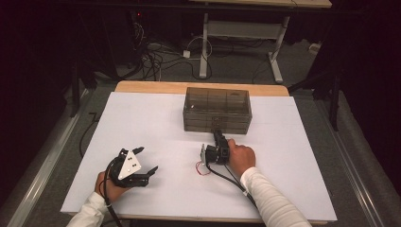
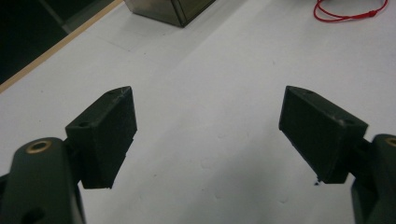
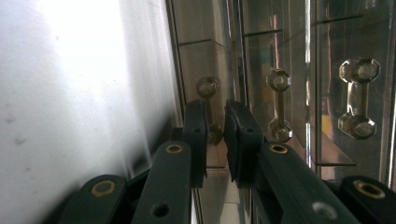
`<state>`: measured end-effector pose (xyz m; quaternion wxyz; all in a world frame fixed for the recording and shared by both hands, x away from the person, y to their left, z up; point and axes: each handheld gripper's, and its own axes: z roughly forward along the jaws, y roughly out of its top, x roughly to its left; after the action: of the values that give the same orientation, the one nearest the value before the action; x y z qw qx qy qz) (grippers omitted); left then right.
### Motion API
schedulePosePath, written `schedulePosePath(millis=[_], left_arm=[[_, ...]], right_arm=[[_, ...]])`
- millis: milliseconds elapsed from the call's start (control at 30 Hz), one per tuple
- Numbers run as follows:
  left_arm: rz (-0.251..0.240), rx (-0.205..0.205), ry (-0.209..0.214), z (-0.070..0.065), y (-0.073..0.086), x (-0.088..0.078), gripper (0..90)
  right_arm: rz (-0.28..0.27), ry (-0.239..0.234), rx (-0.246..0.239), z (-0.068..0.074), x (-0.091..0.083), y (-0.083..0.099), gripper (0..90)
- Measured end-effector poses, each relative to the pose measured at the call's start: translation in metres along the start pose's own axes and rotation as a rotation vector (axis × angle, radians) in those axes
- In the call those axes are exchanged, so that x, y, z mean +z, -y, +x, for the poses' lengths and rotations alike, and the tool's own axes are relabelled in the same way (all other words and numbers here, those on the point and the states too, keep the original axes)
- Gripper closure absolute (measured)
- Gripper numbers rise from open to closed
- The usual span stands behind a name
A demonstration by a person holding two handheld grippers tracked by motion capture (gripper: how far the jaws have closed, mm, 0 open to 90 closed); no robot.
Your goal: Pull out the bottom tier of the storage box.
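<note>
- From the high view we see one smoky clear drawer box (image 1: 217,109) standing on the white-covered desk (image 1: 142,118), toward the far middle. We can make out stacked drawers on its near face and dividers under its top, but we cannot tell what, if anything, lies inside.
- In that view we count two tools. The right tool (image 1: 218,136) reaches to the bottom of the box's near face, a hand (image 1: 241,157) in a white sleeve behind it. The left tool (image 1: 146,161) rests near the desk's near left corner, well apart from the box, with its jaws spread.
- One small loop of red cord (image 1: 202,169) lies on the desk just beside the right tool's body.
- In the left gripper view we see the left tool (image 2: 205,135) with both jaws standing wide apart over bare white desk, nothing between them. A corner of the drawer box (image 2: 173,9) shows at the far edge and the red cord (image 2: 348,14) at the far right.
- In the right gripper view, which is turned on its side, we count three drawer handles on the box front: the one nearest the desk (image 3: 209,107), a middle one (image 3: 279,105) and a third (image 3: 358,98).
- There the right tool (image 3: 215,133) has its jaws drawn close on the handle nearest the desk, whose bar runs through the narrow gap between them.
</note>
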<state>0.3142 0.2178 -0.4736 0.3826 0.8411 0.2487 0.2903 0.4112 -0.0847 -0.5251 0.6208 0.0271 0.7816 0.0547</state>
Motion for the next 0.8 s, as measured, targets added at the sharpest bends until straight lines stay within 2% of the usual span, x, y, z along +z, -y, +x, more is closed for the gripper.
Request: schedulePosePath(millis=[500, 800], left_arm=[[0.007, 0.005, 0.002, -0.0010, 0.0002, 0.0007, 18.3], [0.010, 0.010, 0.005, -0.0015, 0.0002, 0.0010, 18.3]], right_arm=[[0.002, 0.011, -0.009, 0.0014, 0.0001, -0.0005, 81.0], [0.002, -0.004, 0.009, -0.0014, 0.0038, 0.0013, 79.3]])
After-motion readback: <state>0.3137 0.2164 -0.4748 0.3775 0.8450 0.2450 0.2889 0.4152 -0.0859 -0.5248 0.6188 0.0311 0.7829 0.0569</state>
